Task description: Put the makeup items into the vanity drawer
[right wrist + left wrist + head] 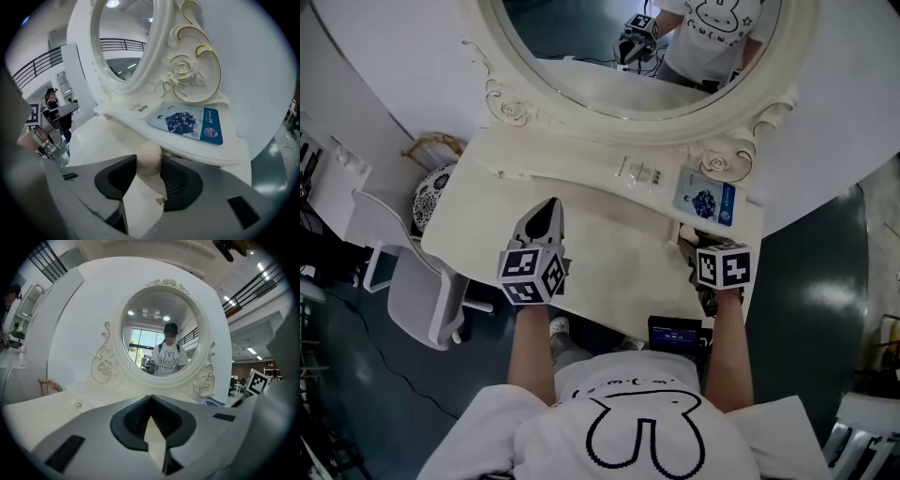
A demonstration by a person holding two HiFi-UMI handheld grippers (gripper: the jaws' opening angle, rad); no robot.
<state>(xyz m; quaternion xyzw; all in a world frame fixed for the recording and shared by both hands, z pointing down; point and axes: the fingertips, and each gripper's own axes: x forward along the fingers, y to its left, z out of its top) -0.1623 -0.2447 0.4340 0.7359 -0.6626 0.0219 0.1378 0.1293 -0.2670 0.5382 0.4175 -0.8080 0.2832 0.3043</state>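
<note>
Early on: R gripper [149, 164] jaws clamp the sponge [150, 157] at the bench's [609, 253] right end. L gripper [150, 401] jaws closed, empty. Mask packet [190, 122] left on shelf; no drawer seen open.

Makeup sponge [150, 157], base behind jaws

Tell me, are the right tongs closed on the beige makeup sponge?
Closed on it: the right gripper view shows the right tongs pinching the sponge, touching both its sides.
</note>
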